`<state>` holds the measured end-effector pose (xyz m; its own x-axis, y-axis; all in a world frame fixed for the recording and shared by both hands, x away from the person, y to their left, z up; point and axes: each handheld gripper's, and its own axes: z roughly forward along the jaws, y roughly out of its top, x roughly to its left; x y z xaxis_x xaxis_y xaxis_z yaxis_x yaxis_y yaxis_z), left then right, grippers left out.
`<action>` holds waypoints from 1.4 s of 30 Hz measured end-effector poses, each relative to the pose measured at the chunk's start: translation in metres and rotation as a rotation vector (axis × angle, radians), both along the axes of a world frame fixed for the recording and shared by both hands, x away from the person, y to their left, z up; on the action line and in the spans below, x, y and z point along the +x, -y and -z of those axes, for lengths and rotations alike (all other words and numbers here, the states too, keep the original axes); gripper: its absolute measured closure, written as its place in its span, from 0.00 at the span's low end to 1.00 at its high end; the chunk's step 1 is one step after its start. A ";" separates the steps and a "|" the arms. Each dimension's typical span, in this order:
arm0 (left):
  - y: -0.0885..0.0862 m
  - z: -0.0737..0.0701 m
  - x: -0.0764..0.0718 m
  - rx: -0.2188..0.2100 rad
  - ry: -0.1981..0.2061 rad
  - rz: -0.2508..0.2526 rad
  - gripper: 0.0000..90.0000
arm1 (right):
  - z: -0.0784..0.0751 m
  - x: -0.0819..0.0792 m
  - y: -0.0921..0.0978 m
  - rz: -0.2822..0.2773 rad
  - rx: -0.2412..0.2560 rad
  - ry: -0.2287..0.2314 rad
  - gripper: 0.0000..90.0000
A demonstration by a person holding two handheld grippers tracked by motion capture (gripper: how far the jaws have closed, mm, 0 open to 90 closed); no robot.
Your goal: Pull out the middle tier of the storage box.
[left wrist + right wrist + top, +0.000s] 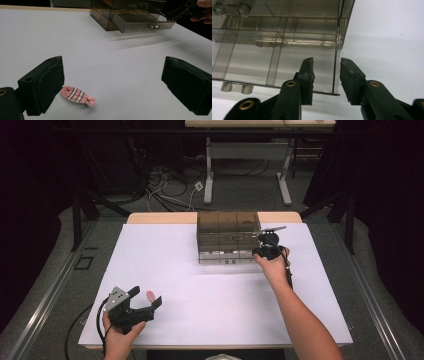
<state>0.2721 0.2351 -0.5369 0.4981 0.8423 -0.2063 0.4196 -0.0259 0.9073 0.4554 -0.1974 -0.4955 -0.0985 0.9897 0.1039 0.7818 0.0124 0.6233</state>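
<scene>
high view: pink fish clip (150, 295) flat on white surface (210, 285) near front left, between jaws of left tongs (146, 298), spread wide; smoky drawer box (228, 236) well apart at far middle, lowest drawer (227, 255) pulled out; right tongs (264, 251) at drawer's right front corner.

left gripper view: clip (77, 95) just beside one jaw, off centre; best shifted sideways until clip sits midway, lowered square to surface, then closed gently across narrow waist so thin plastic does not skid or flip.

right gripper view: right tongs (327, 75) narrowly parted, astride drawer's side wall (336, 67), not clearly pinching; judged to be steadying drawer; should hold firm so box stays put while clip comes over.
</scene>
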 end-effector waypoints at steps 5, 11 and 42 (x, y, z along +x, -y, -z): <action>-0.001 0.000 0.000 0.001 -0.001 -0.008 0.05 | -0.004 -0.006 -0.001 -0.034 0.021 0.024 0.60; -0.001 0.000 -0.001 0.008 0.001 -0.014 0.05 | -0.007 -0.014 -0.001 -0.073 0.048 0.047 0.53; 0.001 0.002 -0.001 0.025 -0.003 -0.030 0.05 | -0.014 -0.084 0.025 -0.240 0.087 0.219 0.38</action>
<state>0.2711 0.2345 -0.5385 0.4723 0.8616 -0.1861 0.4232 -0.0365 0.9053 0.3710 -0.2229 -0.4815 -0.3575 0.9238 0.1372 0.6100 0.1197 0.7833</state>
